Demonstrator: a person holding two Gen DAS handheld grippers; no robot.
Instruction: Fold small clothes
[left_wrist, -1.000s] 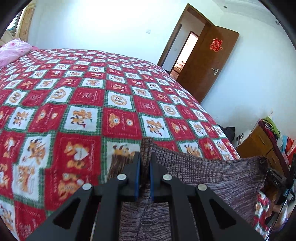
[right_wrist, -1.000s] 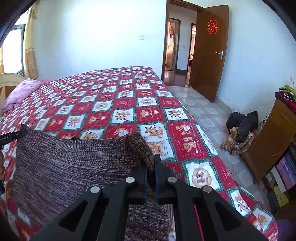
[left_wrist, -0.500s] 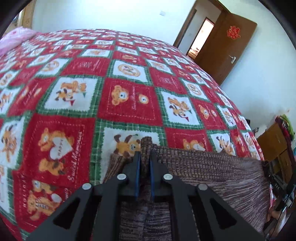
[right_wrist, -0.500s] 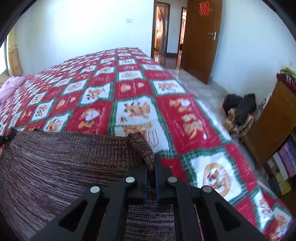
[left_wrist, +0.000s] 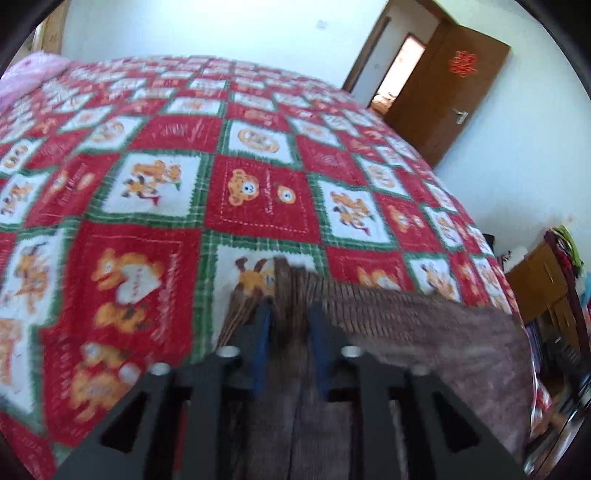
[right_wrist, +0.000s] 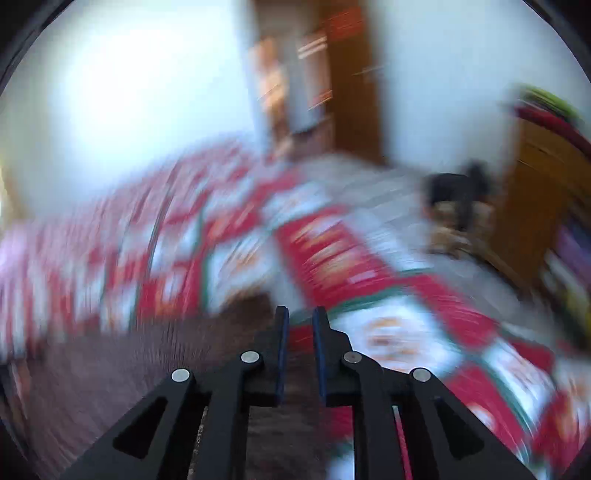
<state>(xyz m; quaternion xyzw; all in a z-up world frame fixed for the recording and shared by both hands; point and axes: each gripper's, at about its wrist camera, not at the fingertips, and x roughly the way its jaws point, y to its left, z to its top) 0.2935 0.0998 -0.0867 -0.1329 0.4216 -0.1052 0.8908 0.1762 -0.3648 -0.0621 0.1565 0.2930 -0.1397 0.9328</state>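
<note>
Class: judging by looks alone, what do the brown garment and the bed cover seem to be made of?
Brown garment: probably a knit, yarn-like; fine mottled ribs show along its edge. Bed cover: likely soft fleece or plush, matte; its printed checks look fuzzy, though motion blur adds to that.

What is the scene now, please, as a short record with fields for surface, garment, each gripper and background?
surface: bed with red, white and green patchwork quilt
garment: brown knit garment, lying on the quilt's near edge
left gripper: jaws parted, a fold of the garment between them
right gripper: jaws parted, nothing between the tips; view strongly blurred
background: brown door standing open, wooden cabinet at right
</note>
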